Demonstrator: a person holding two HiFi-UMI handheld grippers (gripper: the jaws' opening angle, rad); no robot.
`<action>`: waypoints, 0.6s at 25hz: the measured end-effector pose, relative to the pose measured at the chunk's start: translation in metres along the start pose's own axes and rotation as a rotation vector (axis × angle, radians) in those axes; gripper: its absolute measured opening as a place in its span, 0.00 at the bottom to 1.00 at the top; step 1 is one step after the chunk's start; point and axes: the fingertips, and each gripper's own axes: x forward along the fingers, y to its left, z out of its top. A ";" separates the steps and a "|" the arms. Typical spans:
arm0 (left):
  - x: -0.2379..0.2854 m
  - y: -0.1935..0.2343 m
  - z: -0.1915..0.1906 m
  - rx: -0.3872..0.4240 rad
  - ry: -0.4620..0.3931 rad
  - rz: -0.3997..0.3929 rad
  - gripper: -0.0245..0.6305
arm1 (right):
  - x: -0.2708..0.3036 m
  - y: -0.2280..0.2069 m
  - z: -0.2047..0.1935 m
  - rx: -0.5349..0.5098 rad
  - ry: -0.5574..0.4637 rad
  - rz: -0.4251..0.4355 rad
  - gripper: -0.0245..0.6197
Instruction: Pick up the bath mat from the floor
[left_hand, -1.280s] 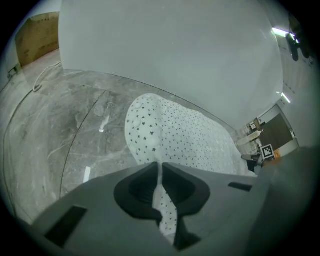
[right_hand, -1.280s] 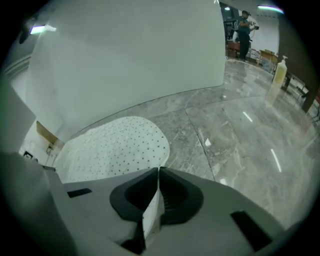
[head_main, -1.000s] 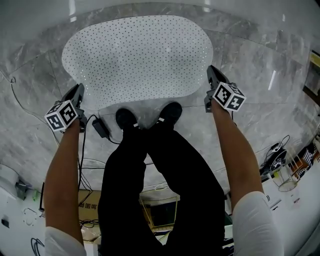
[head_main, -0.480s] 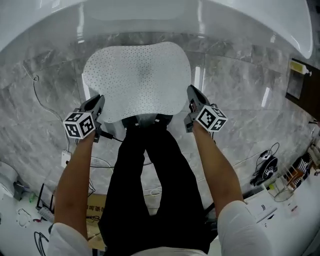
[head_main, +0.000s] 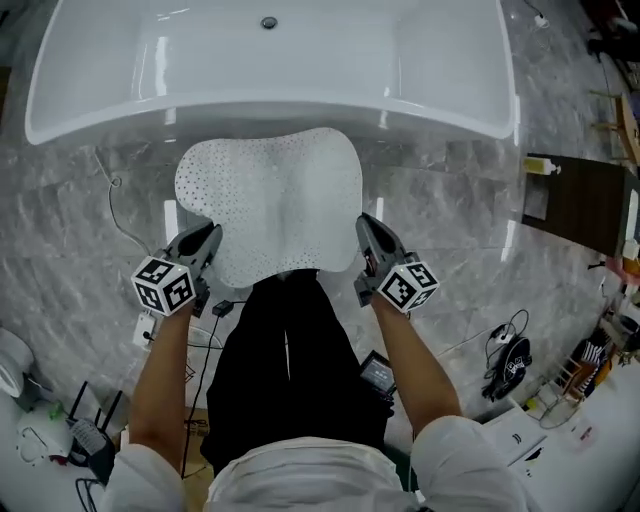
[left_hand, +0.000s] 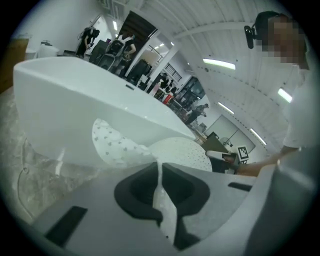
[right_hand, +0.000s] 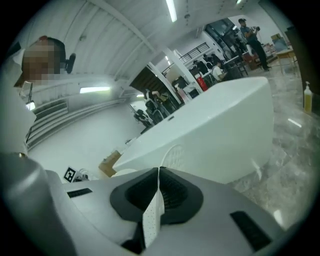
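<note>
Left hand-held gripper (head_main: 208, 236) and right hand-held gripper (head_main: 367, 226) side by side, jaws clamped shut, forearms (head_main: 165, 380) outstretched

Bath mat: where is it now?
Centre of the head view, the bath mat hangs between the left gripper and right gripper, each shut on a side edge, in front of the white bathtub.

This is a bathroom corner staged inside a big open work hall. A white freestanding bathtub (head_main: 270, 70) stands on a grey marble floor (head_main: 450, 210) with a bath mat (head_main: 270, 200) by it. Loose cables (head_main: 112, 182) trail across the floor, and beyond the tub are people (left_hand: 125, 47) under ceiling strip lights (left_hand: 219, 63).
</note>
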 end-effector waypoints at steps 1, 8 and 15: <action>-0.018 -0.019 0.021 0.017 -0.023 -0.006 0.08 | -0.016 0.020 0.023 -0.018 -0.020 0.015 0.09; -0.126 -0.132 0.175 0.193 -0.196 -0.052 0.09 | -0.097 0.138 0.183 -0.168 -0.183 0.104 0.09; -0.218 -0.235 0.268 0.327 -0.375 -0.099 0.09 | -0.180 0.225 0.284 -0.275 -0.364 0.163 0.09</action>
